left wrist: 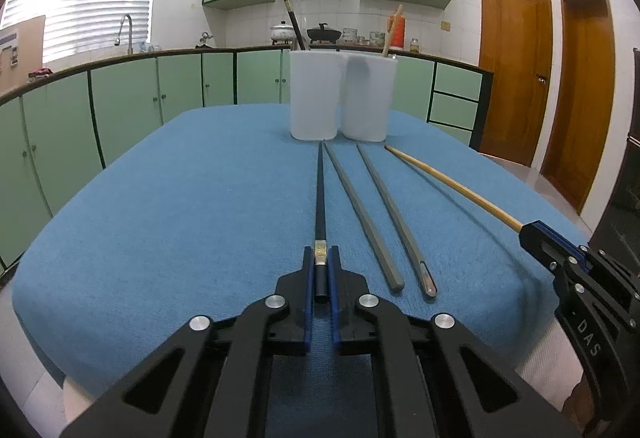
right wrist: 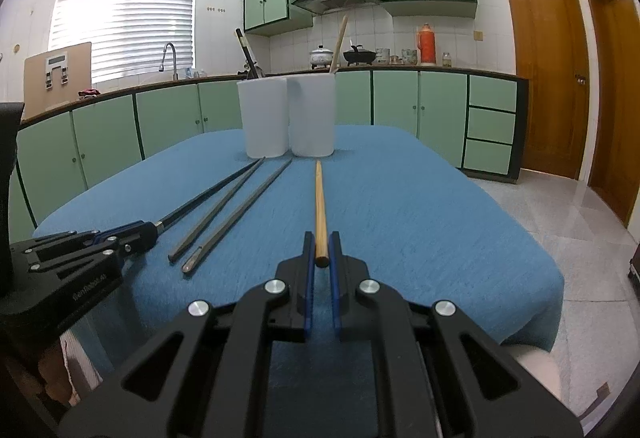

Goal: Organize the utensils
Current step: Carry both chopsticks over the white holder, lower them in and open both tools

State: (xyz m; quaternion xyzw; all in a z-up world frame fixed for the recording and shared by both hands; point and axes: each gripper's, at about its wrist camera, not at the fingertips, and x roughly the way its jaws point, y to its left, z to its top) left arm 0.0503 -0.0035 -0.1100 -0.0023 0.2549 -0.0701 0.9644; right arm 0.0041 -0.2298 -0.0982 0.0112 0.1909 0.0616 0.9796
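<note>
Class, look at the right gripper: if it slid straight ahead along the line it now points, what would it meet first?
The right gripper is shut on the wooden chopstick, which points toward the two white cups. The cloth ahead looks free, so it would probably meet the right-hand white cup first, though depth is unclear.
</note>
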